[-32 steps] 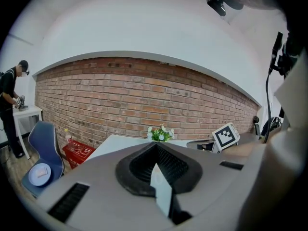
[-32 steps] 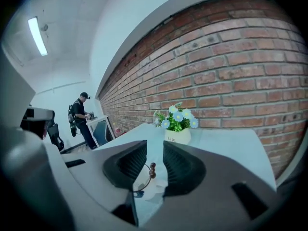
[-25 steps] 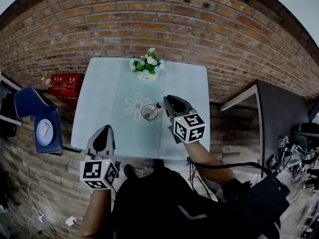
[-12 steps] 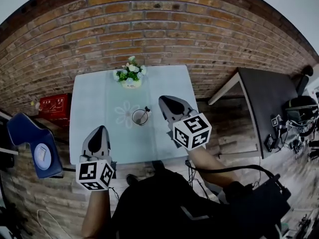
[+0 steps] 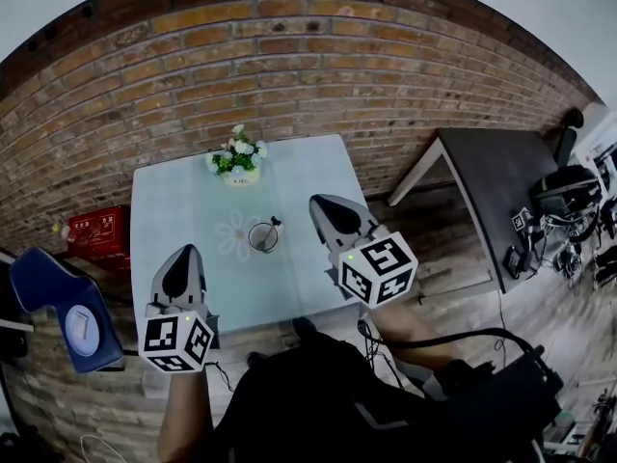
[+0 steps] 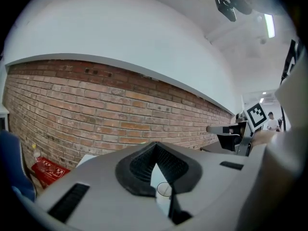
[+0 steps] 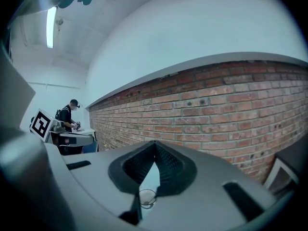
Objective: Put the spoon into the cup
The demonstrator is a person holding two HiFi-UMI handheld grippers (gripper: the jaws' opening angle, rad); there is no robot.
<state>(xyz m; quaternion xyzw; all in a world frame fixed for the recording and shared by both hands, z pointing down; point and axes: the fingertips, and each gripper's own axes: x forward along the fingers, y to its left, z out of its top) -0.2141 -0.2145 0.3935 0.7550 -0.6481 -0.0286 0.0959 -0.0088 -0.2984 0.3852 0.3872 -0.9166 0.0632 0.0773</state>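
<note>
A clear glass cup (image 5: 262, 237) stands on the pale table (image 5: 174, 210), just right of a flower print. The spoon (image 5: 274, 225) leans inside it, its handle poking up over the right rim. My right gripper (image 5: 317, 202) hangs above the table to the cup's right, apart from it. Its jaws are closing together with nothing between them. My left gripper (image 5: 185, 251) hovers over the table's near left part, shut and empty. The cup (image 6: 164, 189) shows past the jaws in the left gripper view, and the cup (image 7: 147, 197) shows likewise in the right gripper view.
A small pot of white flowers (image 5: 234, 161) sits at the table's far edge, against the brick wall (image 5: 289, 56). A red box (image 5: 92, 231) and a blue chair (image 5: 53, 297) stand left of the table; a dark table (image 5: 492, 177) stands to the right. A person (image 7: 71, 114) works far off.
Both grippers have risen, the right one more, drawing back from the cup. The table and cup look smaller and have slid left in the head view. The spoon stays in the cup.
</note>
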